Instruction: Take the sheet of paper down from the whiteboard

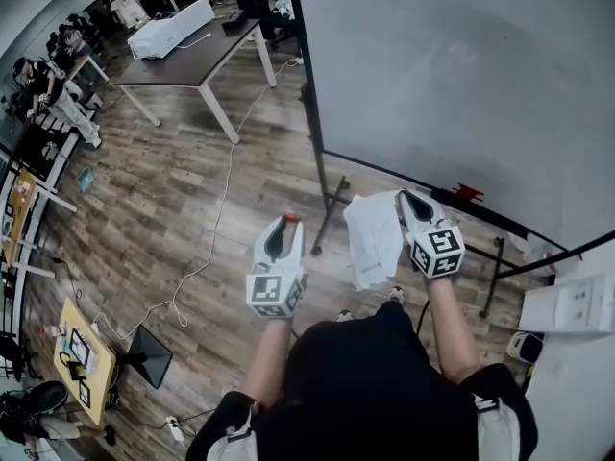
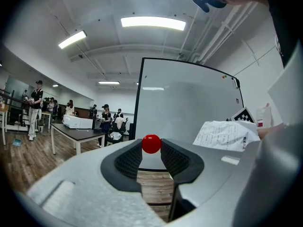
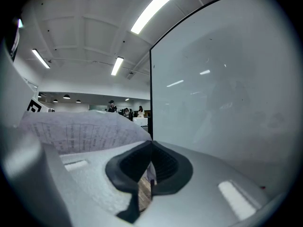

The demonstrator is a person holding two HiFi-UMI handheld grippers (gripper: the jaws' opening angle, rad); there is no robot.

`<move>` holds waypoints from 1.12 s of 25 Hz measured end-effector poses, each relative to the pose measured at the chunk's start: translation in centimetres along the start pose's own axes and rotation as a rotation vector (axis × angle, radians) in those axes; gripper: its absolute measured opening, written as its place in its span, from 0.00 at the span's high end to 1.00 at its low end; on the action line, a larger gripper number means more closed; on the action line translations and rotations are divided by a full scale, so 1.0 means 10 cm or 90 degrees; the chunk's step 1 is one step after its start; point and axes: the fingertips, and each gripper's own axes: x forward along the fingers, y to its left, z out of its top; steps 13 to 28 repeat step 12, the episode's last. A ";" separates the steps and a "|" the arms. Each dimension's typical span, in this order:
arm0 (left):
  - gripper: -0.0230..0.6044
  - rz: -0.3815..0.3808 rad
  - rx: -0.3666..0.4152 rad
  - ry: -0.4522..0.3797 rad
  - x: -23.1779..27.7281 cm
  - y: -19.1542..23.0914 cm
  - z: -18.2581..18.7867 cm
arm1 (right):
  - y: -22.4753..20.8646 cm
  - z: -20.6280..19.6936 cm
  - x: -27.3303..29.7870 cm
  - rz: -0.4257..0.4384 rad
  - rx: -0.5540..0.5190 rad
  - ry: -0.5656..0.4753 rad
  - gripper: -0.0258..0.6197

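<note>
Where the right gripper had its jaws pressed together, a thin edge of the sheet of paper sat pinched between them. The rest curled off to the left, clear of the whiteboard. The left gripper had its jaws a little apart, nipping a small red ball, probably a board magnet, though the view could not settle that. From the head view the sheet hung rumpled between the two grippers, low in front of the board. Such paper looked light, limp and quick to crease or tear, so a gentle hold on a margin near a corner seemed best.
</note>
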 end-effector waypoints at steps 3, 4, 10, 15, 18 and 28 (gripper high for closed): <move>0.75 -0.003 -0.001 0.002 -0.02 0.01 -0.01 | 0.03 0.00 -0.01 -0.001 -0.002 -0.001 0.95; 0.75 -0.004 -0.001 0.002 -0.02 0.01 -0.02 | 0.04 -0.01 -0.01 -0.001 -0.002 0.000 0.95; 0.75 -0.008 -0.004 0.002 -0.04 -0.03 -0.03 | 0.04 -0.02 -0.06 -0.003 -0.003 0.000 0.95; 0.75 -0.010 -0.005 0.003 -0.04 -0.04 -0.02 | 0.03 -0.01 -0.07 -0.004 -0.004 0.000 0.95; 0.75 -0.010 -0.005 0.003 -0.04 -0.04 -0.02 | 0.03 -0.01 -0.07 -0.004 -0.004 0.000 0.95; 0.75 -0.010 -0.005 0.003 -0.04 -0.04 -0.02 | 0.03 -0.01 -0.07 -0.004 -0.004 0.000 0.95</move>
